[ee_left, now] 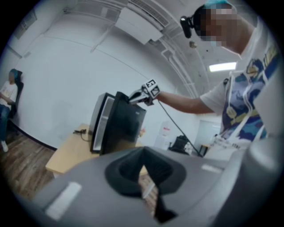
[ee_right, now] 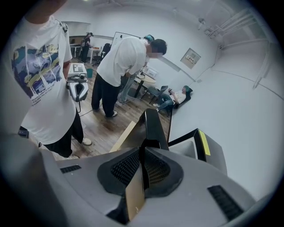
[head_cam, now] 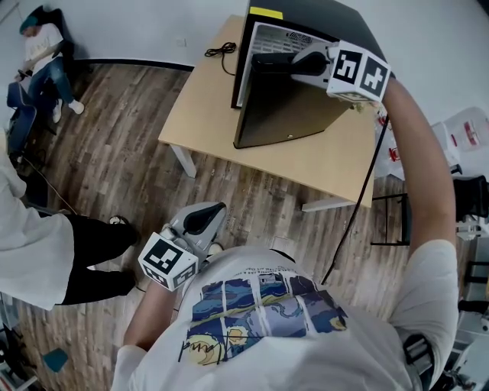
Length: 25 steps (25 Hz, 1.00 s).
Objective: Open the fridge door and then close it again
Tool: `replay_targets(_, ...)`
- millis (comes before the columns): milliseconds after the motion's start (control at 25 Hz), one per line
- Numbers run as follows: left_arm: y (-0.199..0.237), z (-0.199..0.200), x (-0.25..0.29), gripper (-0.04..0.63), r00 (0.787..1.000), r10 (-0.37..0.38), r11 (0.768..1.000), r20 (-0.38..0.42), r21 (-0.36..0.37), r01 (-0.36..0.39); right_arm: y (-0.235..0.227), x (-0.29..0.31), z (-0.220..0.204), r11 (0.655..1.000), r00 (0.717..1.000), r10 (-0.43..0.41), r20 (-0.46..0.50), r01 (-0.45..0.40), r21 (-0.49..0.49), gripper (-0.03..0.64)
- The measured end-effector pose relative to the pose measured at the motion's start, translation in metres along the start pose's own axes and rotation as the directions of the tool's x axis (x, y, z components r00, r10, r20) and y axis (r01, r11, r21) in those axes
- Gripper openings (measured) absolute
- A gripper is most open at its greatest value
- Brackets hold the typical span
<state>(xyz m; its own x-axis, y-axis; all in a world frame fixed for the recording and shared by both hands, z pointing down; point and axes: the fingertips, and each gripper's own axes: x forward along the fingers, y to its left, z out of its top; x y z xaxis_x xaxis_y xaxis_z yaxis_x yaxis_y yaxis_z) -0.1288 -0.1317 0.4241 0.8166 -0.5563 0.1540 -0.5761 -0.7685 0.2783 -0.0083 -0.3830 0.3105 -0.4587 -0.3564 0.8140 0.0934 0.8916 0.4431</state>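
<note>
1. At the far left a standing bystander (head_cam: 46, 252) is seen (a seated person (head_cam: 42, 50) is slumped against the wall beyond). Neither is near the work.
2. The left gripper (ee_left: 143, 153) is held low beside the wearer's torso, well apart from the table. Its jaws are drawn together and nothing is carried between them.
3. The table (head_cam: 200, 103) bears the fridge (head_cam: 321, 19), which is set toward its far side (a cable (head_cam: 221, 51) lies just beside it).
4. The fridge door (head_cam: 286, 107) is found partly open and upright, its dark outer face turned toward the wearer.
   - Its long axis is judged to be vertical.
   - Its top edge runs left to right. The free edge is at the left and the hinge is apparently at the right, so the gap to the white liner (head_cam: 267, 38) widens leftward.
5. The right gripper (ee_right: 143, 153) is laid along that top edge and pointed toward the free end. Its jaws are narrowed onto the door's thin rim.
6. The door is judged to be a stiff, smooth slab that swings lightly on its hinge.
   - It is best taken at the top edge, nearer the free side (more leverage is had there).
   - The small cabinet could be dragged across the table by a sharp pull.
   - Some drag from the seal is to be expected at closing.
</note>
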Motion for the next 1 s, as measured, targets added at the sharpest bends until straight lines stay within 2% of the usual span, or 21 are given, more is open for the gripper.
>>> replay_targets(1000, 0.030, 0.002, -0.028, 0.008, 0.998, 0.066, 0.998, 0.009, -0.006, -0.066, -0.077, 0.034, -0.010, 0.981, 0.993, -0.104, -0.048, 0.110, 0.161, 0.037)
